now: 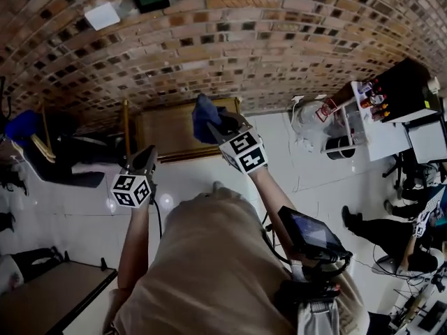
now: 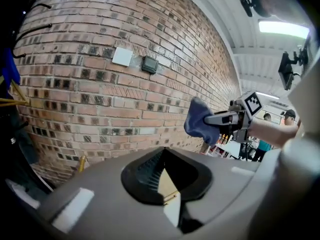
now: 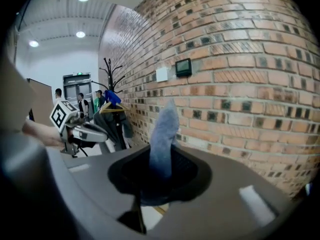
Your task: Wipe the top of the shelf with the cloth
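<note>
Cloth: blue, bunched, pinched in the tips of the right gripper. From the head view it sits over the right end of the shelf, a brown wooden top set against the brick wall. Whether the cloth touches the wood cannot be told from that angle.

Right gripper view: the jaws are pressed together on the cloth. A grey-blue fold stands up out of them in front of the bricks and the rest bulges low between the pads. Nothing else is in the grip.

Left gripper view: the same cloth hangs off the front of the right gripper, in the air before the wall, well to the right of the left jaws.

Left gripper: held near the shelf's left front corner, apart from the cloth and from the right gripper. In its own view the two ridged pads meet at their tips, with nothing between them and only a sliver of pale wood showing through the gap lower down. From the right gripper view it sits off to the left, level with the cloth, with a coat rack behind it.
</note>
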`<act>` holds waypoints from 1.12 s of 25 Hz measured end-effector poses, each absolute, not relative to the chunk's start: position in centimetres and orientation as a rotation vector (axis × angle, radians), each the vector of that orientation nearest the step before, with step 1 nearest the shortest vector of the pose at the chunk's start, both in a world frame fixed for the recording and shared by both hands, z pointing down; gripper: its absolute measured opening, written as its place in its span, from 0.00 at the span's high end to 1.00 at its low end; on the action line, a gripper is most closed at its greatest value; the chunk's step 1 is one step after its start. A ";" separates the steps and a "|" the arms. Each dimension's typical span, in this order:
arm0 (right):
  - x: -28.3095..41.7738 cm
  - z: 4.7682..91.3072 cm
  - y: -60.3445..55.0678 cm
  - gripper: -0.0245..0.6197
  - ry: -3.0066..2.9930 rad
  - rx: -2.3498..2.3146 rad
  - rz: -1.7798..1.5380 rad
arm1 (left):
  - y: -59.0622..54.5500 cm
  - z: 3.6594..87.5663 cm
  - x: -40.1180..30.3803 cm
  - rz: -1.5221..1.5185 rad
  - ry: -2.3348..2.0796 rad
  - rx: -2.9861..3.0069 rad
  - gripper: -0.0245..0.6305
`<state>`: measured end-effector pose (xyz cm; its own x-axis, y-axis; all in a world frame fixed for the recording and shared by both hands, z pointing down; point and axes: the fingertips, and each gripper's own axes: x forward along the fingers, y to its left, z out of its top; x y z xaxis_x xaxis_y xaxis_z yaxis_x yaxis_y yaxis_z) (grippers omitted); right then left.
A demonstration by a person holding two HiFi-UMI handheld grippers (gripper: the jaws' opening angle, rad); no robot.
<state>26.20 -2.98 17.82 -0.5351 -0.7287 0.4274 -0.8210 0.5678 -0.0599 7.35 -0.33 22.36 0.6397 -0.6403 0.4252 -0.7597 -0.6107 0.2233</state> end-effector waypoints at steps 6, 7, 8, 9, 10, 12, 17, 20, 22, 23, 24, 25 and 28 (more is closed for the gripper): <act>30.0 22.8 1.2 0.82 -2.390 1.249 0.462 | 2.7 25.3 8.1 0.410 -1.157 2.428 0.95; 30.6 23.4 1.6 0.82 -2.382 1.250 0.474 | 2.9 25.7 8.2 0.402 -1.165 2.417 0.95; 31.0 23.9 1.8 0.82 -2.375 1.253 0.486 | 3.0 26.0 8.3 0.394 -1.172 2.409 0.95; 31.4 24.2 2.0 0.82 -2.371 1.258 0.496 | 3.1 26.1 8.3 0.388 -1.178 2.405 0.96; 31.6 24.5 2.2 0.82 -2.371 1.261 0.507 | 3.3 26.1 8.3 0.384 -1.183 2.405 0.96; 31.9 25.0 2.8 0.82 -2.372 1.268 0.528 | 3.8 26.2 8.3 0.382 -1.189 2.407 0.95; 32.4 25.1 3.6 0.82 -2.366 1.314 0.602 | 4.1 26.6 8.8 0.395 -1.139 2.413 0.95; 31.8 25.2 4.2 0.82 -2.386 1.329 0.623 | 3.6 26.7 8.6 0.421 -1.129 2.430 0.95; 31.6 25.6 4.4 0.82 -2.386 1.333 0.623 | 3.3 26.5 8.6 0.419 -1.129 2.428 0.95; 31.6 25.8 4.7 0.82 -2.385 1.334 0.631 | 3.3 26.4 8.7 0.420 -1.124 2.429 0.96; 31.6 26.1 4.9 0.82 -2.387 1.338 0.644 | 3.4 26.4 8.9 0.427 -1.113 2.434 0.95; 31.6 26.2 5.1 0.82 -2.391 1.344 0.660 | 3.6 26.4 9.1 0.437 -1.099 2.440 0.95; 32.0 26.5 5.0 0.82 -2.393 1.369 0.696 | 4.0 26.7 9.4 0.457 -1.057 2.438 0.95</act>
